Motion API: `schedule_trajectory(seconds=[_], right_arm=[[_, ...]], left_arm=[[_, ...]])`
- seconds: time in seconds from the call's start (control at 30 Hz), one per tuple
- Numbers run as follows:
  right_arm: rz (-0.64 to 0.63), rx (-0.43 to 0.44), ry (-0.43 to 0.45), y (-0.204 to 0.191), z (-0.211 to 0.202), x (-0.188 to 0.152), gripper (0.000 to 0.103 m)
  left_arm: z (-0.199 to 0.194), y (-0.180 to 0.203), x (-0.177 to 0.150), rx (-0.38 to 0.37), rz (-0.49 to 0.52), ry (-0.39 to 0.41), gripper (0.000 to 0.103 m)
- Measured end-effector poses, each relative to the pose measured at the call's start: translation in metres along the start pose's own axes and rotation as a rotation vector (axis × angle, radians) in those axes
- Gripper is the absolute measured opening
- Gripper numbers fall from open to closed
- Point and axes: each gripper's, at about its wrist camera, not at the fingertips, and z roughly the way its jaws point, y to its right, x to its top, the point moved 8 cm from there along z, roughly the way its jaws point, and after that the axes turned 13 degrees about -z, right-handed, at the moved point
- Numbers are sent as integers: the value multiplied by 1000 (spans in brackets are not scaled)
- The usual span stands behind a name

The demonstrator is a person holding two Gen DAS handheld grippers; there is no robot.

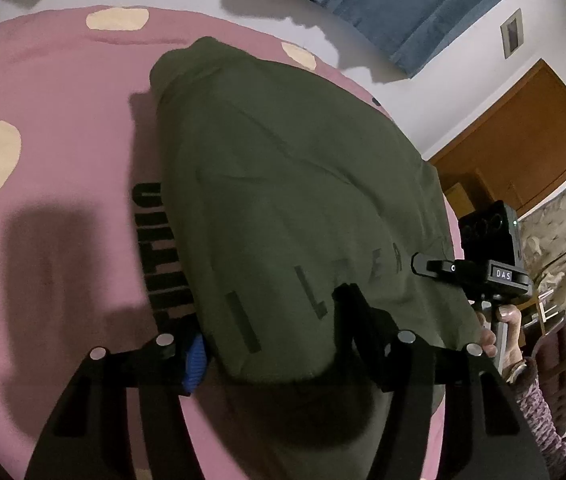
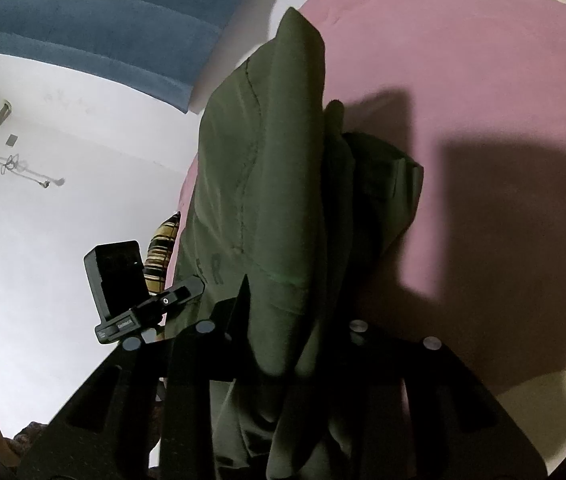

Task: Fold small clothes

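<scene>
An olive-green garment (image 1: 291,184) with dark letters lies over a pink spotted bedspread (image 1: 55,168). My left gripper (image 1: 267,332) holds the garment's near edge between its jaws, which stand fairly wide with cloth draped over them; a blue pad (image 1: 195,364) shows on the left finger. My right gripper (image 1: 435,264) appears at the right edge of the garment in the left wrist view. In the right wrist view the garment (image 2: 275,184) is bunched in thick folds between my right gripper's jaws (image 2: 283,320), which are shut on it.
A blue headboard (image 1: 383,4) and white wall stand behind the bed. A wooden door (image 1: 523,140) and a chair (image 1: 563,360) are at the right. A striped pillow (image 2: 159,252) lies at the bed's edge.
</scene>
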Motion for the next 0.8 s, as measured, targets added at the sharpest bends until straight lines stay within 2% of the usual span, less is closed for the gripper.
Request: schedule_trajectory(seconds=[0.43, 0.8], right_arm=[[-20, 38, -25, -6, 30, 12, 26], [-30, 63, -49, -4, 68, 35, 26]], left_arm=[[-36, -28, 8, 58, -13, 64, 59], [-59, -62, 31, 112, -41, 121, 59]])
